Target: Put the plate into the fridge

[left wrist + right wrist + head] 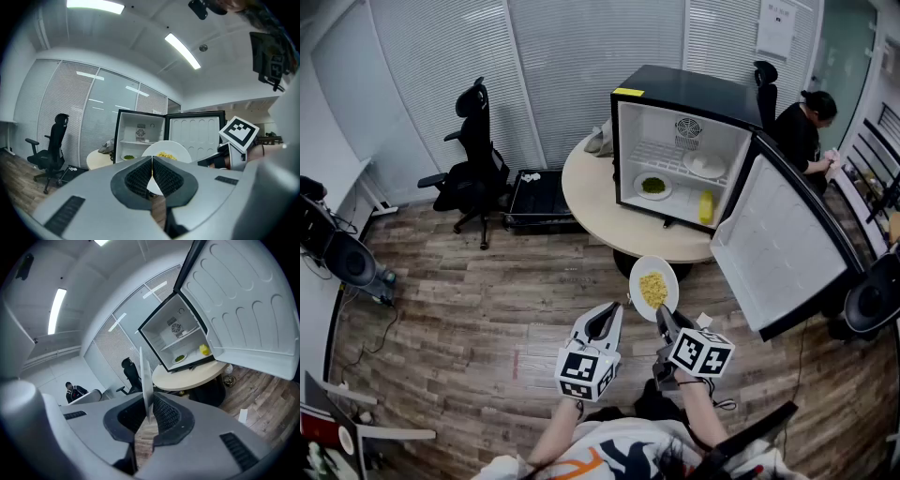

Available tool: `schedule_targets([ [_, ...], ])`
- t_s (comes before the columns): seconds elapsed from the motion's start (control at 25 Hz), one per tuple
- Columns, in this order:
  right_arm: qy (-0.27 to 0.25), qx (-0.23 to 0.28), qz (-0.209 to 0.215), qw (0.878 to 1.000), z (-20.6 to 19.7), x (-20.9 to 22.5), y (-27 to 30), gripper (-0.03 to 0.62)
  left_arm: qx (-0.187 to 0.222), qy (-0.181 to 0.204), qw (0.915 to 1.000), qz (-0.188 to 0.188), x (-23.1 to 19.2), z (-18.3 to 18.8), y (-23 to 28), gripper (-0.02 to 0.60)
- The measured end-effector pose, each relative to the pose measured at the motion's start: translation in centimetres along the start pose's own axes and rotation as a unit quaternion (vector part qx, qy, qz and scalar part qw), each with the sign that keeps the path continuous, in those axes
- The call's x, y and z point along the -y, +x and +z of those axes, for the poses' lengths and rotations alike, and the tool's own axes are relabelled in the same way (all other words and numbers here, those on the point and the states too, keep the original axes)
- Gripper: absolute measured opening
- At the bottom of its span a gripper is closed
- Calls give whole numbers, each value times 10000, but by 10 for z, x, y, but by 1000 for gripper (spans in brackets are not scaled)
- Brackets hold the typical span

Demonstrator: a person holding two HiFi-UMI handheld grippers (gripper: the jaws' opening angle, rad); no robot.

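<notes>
1. My right gripper has its jaws pinched on the near rim of the plate, which runs edge-on between the pads.
2. My left gripper has its jaws pressed together with nothing between them. It sits just left of the plate, apart from it.
3. From the head view, the plate carries yellow food and hangs over the wooden floor, near the edge of the round table but short of it.
4. The fridge stands on that table, its opening facing me. The door is swung wide to the right, its outer edge well clear of the plate.
5. The lower compartment holds a dish of greens at left and a yellow item at right, possibly a bottle; bare floor shows between them. The wire shelf above holds a white plate at right.
6. An office chair stands well to the left.
</notes>
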State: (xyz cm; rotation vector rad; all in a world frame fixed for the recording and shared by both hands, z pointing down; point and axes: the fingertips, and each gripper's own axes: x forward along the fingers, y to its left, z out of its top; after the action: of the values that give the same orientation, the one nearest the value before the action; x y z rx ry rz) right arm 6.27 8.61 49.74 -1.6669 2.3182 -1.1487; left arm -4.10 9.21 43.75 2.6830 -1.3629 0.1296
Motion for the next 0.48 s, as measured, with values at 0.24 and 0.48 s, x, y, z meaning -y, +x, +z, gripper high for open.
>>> schedule_targets([
  [0.24,63,221,-63,9997,14,6,-1,43,-3,17,10000,-27,1,0,9,14],
  [0.48,171,217,-31,9996,22,13,3,43,-25,7,10000,-6,3,0,18,14],
])
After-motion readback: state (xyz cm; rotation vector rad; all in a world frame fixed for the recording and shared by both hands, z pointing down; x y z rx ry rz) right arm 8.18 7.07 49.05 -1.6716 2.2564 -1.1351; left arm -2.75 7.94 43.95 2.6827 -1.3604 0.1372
